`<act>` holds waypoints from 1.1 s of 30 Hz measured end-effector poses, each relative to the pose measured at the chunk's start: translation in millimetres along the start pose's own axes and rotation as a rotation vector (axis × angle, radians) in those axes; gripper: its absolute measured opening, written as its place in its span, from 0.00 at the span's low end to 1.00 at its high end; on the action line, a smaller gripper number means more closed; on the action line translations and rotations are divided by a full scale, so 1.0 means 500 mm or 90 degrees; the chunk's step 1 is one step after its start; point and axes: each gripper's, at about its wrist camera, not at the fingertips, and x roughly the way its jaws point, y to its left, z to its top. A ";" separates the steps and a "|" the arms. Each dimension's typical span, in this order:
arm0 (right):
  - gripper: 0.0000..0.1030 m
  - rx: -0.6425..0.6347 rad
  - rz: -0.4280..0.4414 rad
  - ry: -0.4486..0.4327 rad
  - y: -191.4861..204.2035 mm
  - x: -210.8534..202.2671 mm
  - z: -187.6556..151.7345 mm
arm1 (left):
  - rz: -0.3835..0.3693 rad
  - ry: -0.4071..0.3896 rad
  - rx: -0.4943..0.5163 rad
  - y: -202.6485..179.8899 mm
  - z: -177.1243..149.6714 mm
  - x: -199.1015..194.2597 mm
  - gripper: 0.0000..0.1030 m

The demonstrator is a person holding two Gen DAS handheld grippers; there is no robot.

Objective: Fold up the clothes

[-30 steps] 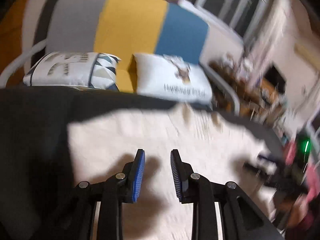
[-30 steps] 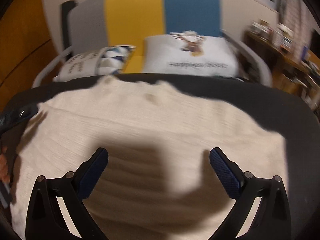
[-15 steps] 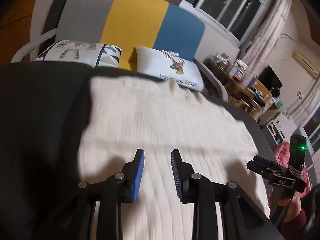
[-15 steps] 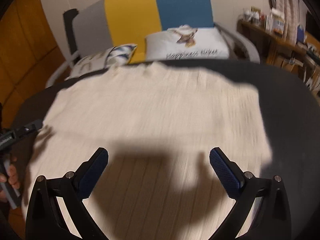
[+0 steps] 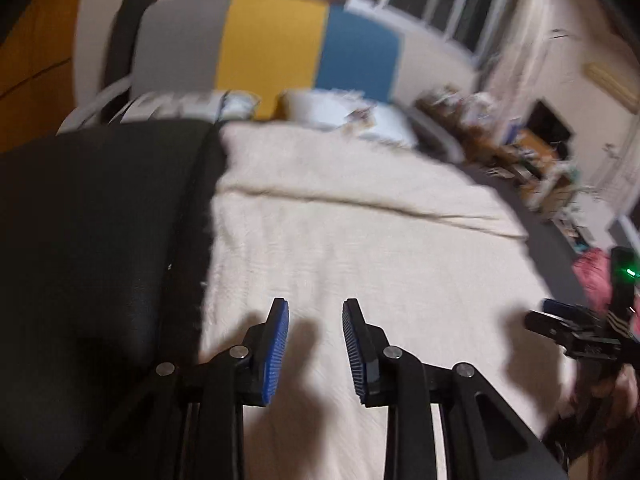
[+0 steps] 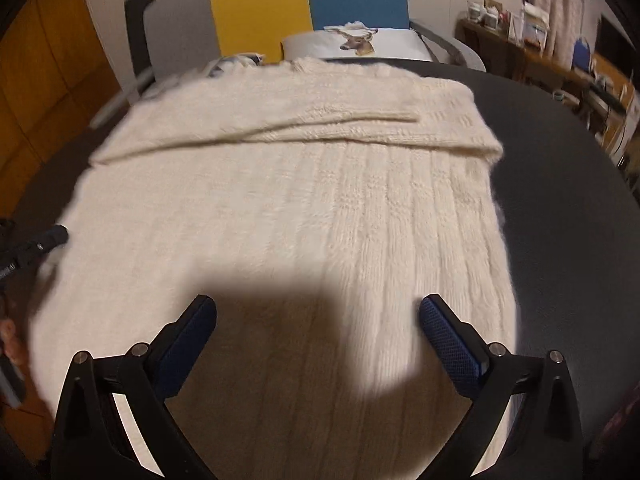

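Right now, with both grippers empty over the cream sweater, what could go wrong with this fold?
1. The far part of the cream sweater is already folded over; a careless pull at the near hem could drag that ridge crooked.
2. The left gripper has a narrow gap and might pinch only the top layer of thick knit.
3. The right gripper is spread wide above the sweater's middle, away from any edge, so it may bunch fabric.

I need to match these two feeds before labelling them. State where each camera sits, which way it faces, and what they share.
Left wrist: rides the left hand-held gripper, angled down over the cream sweater's left edge; jaws apart and empty; right hand-held gripper at frame right.
Right wrist: rides the right hand-held gripper, angled down over the cream sweater; jaws wide; left hand-held gripper at frame left.
Shared: sweater, dark table, striped chair.
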 end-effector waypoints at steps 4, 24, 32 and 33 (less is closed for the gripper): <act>1.00 0.003 0.036 0.003 -0.008 -0.060 -0.063 | 0.008 0.022 0.059 -0.021 -0.070 -0.045 0.28; 1.00 -0.191 0.115 0.005 0.198 -0.048 -0.129 | -0.091 0.104 -0.092 0.097 -0.209 -0.121 0.27; 1.00 -0.247 0.090 0.016 0.281 0.046 -0.114 | -0.180 0.118 -0.223 0.142 -0.265 -0.123 0.28; 1.00 -0.235 0.103 0.027 0.275 0.044 -0.106 | -0.182 0.113 -0.205 0.131 -0.255 -0.122 0.28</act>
